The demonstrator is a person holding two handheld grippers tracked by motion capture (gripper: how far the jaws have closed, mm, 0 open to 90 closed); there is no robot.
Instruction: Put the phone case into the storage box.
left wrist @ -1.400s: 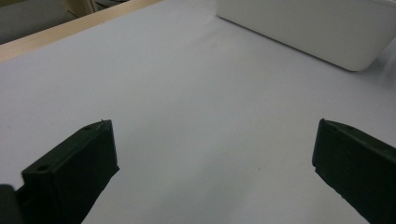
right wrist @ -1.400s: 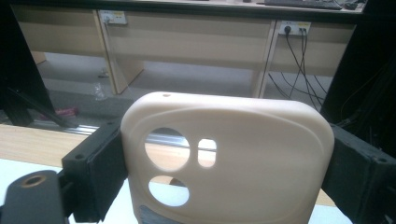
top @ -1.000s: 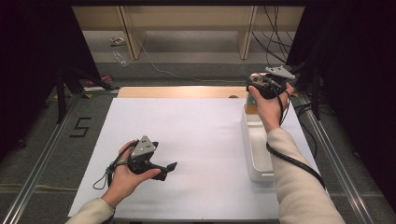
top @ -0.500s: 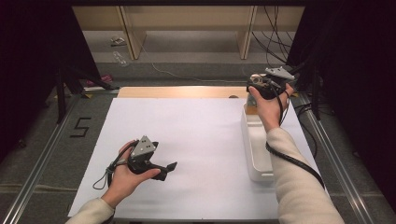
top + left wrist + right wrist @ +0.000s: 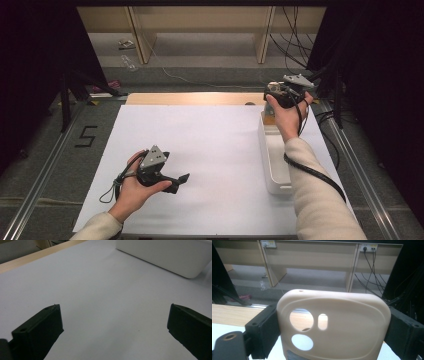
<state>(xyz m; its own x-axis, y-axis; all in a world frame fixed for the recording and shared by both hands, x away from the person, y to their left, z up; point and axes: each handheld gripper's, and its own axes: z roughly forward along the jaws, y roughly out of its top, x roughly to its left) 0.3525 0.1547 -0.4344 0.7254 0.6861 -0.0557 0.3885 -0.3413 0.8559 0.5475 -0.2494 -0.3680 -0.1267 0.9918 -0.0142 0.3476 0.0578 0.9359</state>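
While my right gripper [image 5: 272,95] hangs above the far end of the white bin [image 5: 272,170], its jaws stand wide and clamp a beige phone case [image 5: 332,325] by its two long edges. Seen in the right gripper view, the case stands upright between the black jaws, its rounded top corners uppermost, with two round cut-outs and one small slot on its left half. Each jaw presses flat against one side of the case. Seen from the high view, my right hand [image 5: 287,117] wraps the gripper body, the grey three-cornered plate sits on top, and the cable trails back along my sleeve; the case itself is too small to make out there.

My left gripper [image 5: 182,179] rests low over the near-left part of the white sheet [image 5: 210,135] covering the table, well apart from the bin. Its jaws are spread wide with nothing between them; the left gripper view shows bare sheet in the gap and the bin's long wall beyond. My left hand [image 5: 135,187] grips that tool from behind.
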